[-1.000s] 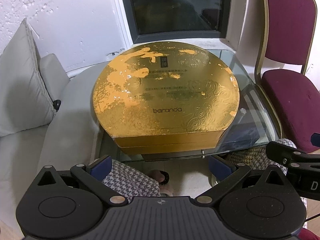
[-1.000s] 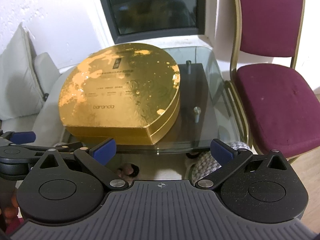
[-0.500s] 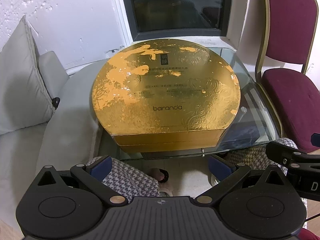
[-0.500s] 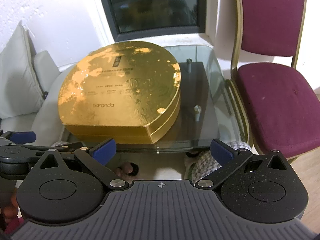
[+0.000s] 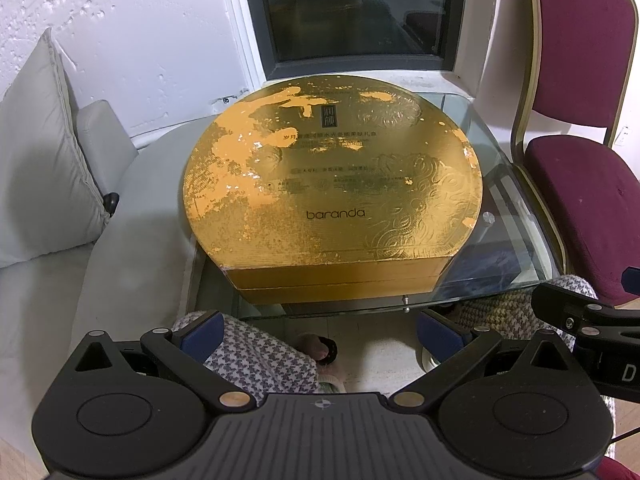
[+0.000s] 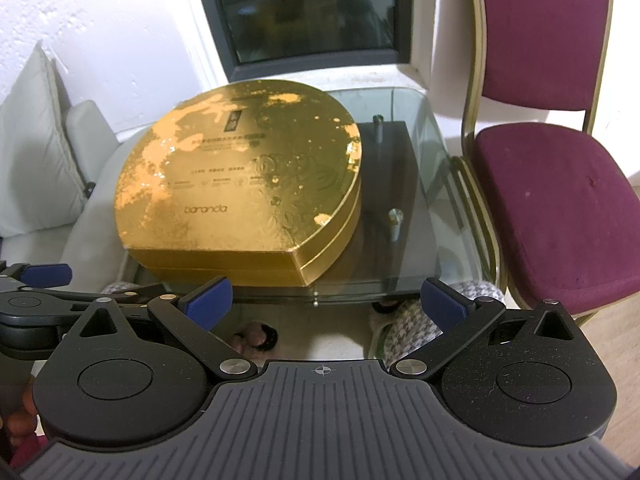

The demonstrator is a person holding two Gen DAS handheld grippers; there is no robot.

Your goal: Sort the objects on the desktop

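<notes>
Gold box (image 5: 332, 184) sits on the glass table (image 5: 516, 216), lid on, so contents can't be seen. Round outline with one flat side facing the grippers; "baranda" printed on the lid, gold finish worn in orange patches. A seam line runs round the side wall where lid meets base. The box covers most of the tabletop, shifted to the left side in the right wrist view (image 6: 240, 184); the right strip of glass (image 6: 436, 184) is bare, with a dark shelf showing through underneath.

Left gripper (image 5: 320, 328): fingers spread wide, blue pads (image 5: 202, 330) well apart, holding nothing. It hovers short of the table's near edge, not touching the box.

Right gripper (image 6: 326, 302): also spread wide, blue fingertips (image 6: 440, 304) apart, nothing between them. It is short of the table edge, just beside the left gripper, whose arm shows at the left edge of its view.

Surroundings: maroon chair (image 6: 552, 184) to the right of the table, grey cushion (image 5: 40, 176) on a sofa to the left, dark window (image 5: 352, 12) behind. The person's houndstooth-patterned legs (image 5: 256, 356) are visible below the grippers.
</notes>
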